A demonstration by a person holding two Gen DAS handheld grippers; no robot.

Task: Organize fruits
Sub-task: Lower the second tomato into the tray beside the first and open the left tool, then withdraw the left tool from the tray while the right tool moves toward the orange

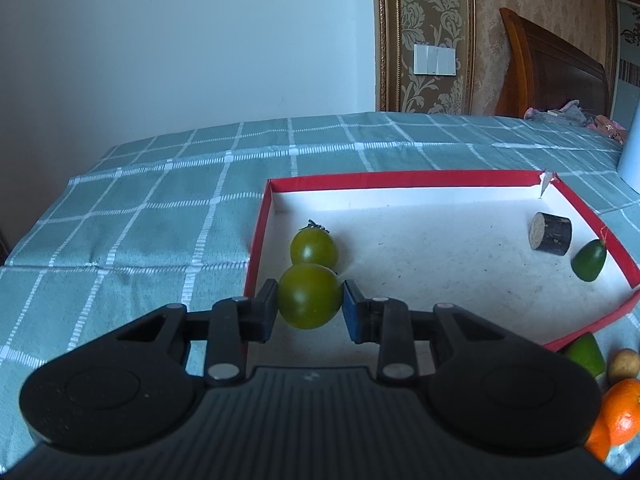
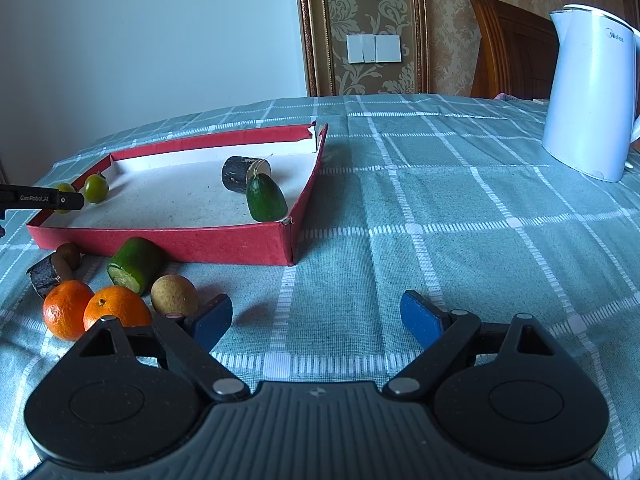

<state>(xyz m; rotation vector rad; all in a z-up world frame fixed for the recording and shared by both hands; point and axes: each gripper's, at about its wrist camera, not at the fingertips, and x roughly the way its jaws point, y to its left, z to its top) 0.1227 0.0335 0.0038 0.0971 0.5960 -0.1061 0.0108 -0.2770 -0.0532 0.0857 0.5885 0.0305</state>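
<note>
You are clamping a green tomato (image 1: 310, 296) in the left gripper (image 1: 310, 308) over the red tray's (image 1: 400, 180) left edge; releasing high could roll it into its twin (image 1: 313, 247), while your right gripper (image 2: 316, 320) is idling wide open.

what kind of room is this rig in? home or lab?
Most likely a home, probably a bedroom: a carved wooden headboard stands against damask wallpaper, and a white electric kettle sits on the checked teal cloth. No lab fixtures show.

Green tomato (image 1: 310, 296) in left claw (image 1: 310, 300), second tomato (image 1: 314, 247) in red tray (image 1: 400, 179)
</note>
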